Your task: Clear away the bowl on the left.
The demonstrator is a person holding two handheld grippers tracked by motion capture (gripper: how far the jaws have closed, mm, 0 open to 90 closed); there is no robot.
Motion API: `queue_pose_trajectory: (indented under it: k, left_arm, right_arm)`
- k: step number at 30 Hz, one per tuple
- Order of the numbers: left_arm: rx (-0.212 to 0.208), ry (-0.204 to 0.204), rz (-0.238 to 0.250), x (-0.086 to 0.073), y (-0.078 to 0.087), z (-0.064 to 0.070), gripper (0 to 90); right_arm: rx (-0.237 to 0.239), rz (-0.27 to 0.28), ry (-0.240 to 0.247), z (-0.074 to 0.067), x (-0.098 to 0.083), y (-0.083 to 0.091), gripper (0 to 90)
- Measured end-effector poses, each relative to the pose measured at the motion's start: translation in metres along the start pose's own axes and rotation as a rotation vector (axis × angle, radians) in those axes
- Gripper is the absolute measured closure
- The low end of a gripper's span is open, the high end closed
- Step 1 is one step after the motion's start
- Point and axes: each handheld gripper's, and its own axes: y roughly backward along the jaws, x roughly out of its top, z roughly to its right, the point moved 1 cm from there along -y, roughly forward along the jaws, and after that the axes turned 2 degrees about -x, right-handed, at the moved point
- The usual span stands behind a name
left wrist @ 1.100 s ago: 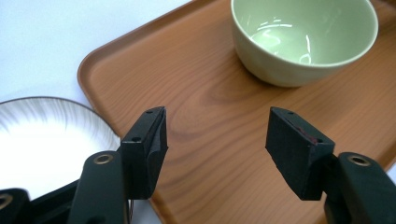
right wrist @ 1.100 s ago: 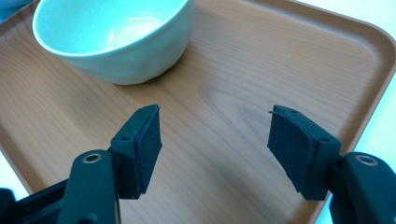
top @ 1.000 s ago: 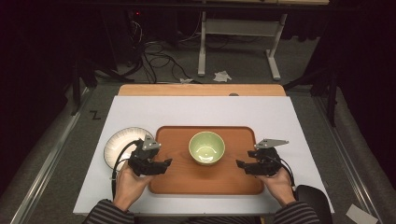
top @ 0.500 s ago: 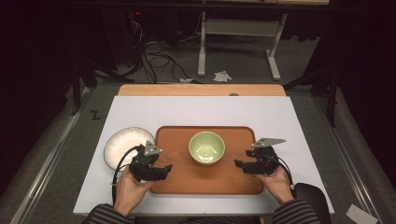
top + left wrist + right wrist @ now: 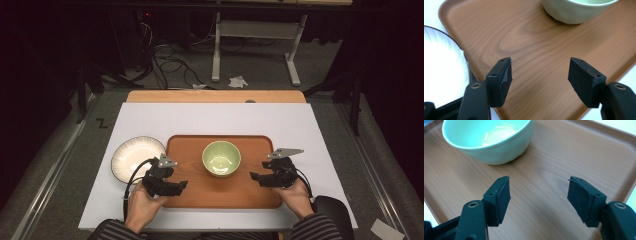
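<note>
On the white table [image 5: 310,130], a white plate [image 5: 132,156] lies just beside the wooden tray [image 5: 230,190]. The left hand-held gripper [image 5: 181,185] hovers spread over the tray. The green bowl [image 5: 221,158] stands in the tray's middle. The right hand-held gripper [image 5: 253,176] is spread too.

I've got a white-topped table [image 5: 320,130] w/ a bare wood strip [image 5: 215,96] along its far edge. Directly on the white top: a wooden tray [image 5: 250,190] at centre-front, and a pale ribbed plate [image 5: 131,156] just left of it, touching or nearly touching the tray's left rim. Bowl's on the tray, not the tabletop, so I'm skipping it.
</note>
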Motion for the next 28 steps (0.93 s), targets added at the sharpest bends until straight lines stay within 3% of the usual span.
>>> queue_pose_trajectory:
  k: [12, 28]
  left_arm:
    - [-0.011, -0.013, -0.048, 0.001, -0.009, 0.006, 36.7]
    - [-0.031, -0.040, -0.065, 0.005, -0.016, 0.010, 36.4]
  right_arm:
    - [0.005, -0.018, 0.008, -0.001, -0.001, -0.001, 36.1]
    - [-0.002, -0.026, 0.004, -0.002, -0.004, 0.000, 36.1]
